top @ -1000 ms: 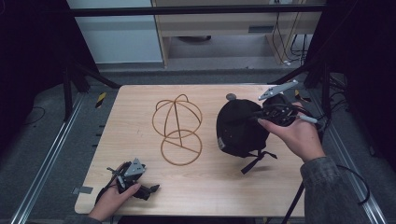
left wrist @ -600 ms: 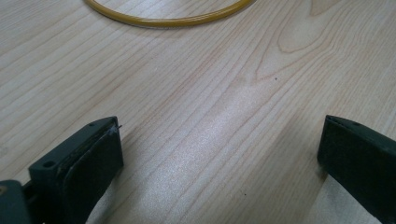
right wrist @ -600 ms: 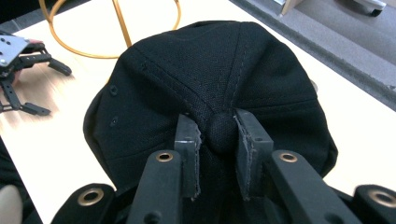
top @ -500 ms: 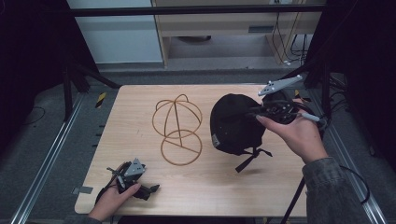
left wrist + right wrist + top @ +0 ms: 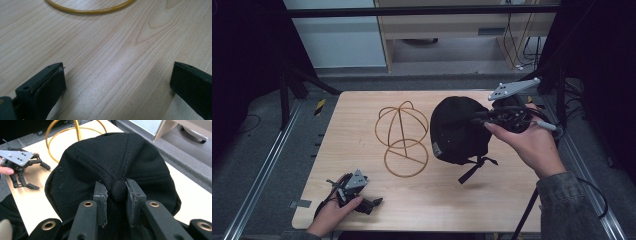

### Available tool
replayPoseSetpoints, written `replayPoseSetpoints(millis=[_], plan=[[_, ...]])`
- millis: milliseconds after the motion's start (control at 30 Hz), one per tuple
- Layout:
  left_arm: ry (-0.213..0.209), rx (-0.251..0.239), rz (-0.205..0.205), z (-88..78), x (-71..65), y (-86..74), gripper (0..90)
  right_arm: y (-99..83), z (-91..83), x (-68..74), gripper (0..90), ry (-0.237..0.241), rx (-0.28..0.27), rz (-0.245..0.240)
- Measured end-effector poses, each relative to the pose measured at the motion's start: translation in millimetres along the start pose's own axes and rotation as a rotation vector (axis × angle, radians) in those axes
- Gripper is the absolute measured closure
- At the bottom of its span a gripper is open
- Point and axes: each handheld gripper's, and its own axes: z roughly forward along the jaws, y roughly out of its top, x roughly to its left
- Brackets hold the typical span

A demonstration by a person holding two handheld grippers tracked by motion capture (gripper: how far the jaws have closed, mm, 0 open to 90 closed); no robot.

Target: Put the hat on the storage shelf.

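A black cap (image 5: pixel 457 130) hangs above the right half of the wooden table (image 5: pixel 362 130), its strap dangling below. My right gripper (image 5: pixel 479 119) is shut on the cap's top button (image 5: pixel 118 190), with both pads pressing its sides. Left of the cap stands a yellow wire cap stand (image 5: pixel 403 134), empty, with its ring base flat on the table. My left gripper (image 5: pixel 371 204) rests on the table at the near left corner, jaws wide open with nothing between them; the stand's ring base (image 5: pixel 90 10) shows at the top of the left gripper view.
A metal rail (image 5: pixel 257 175) runs along the table's left side. Cables (image 5: pixel 522 45) and a low shelf lie on the floor beyond the far edge. The left gripper (image 5: pixel 20 167) shows far off in the right gripper view.
My right gripper has lifted the cap off the table and carried it left, toward the wire stand. The left gripper has stayed put.
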Motion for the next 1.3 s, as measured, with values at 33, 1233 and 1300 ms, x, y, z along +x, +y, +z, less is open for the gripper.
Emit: replayPoseSetpoints(millis=[33,1233,1300], plan=[[0.000,0.000,0.000,0.0,0.0,-0.1,0.0,1.0,-0.2,0.7,73.2,0.001,-0.004,-0.003],[-0.001,0.002,0.001,-0.2,0.1,0.0,0.0,80.1,14.4,33.3,73.0,0.017,-0.022,-0.124],[0.000,0.002,0.001,-0.2,0.1,0.0,0.0,85.5,19.6,33.7,73.0,0.019,-0.012,-0.131]])
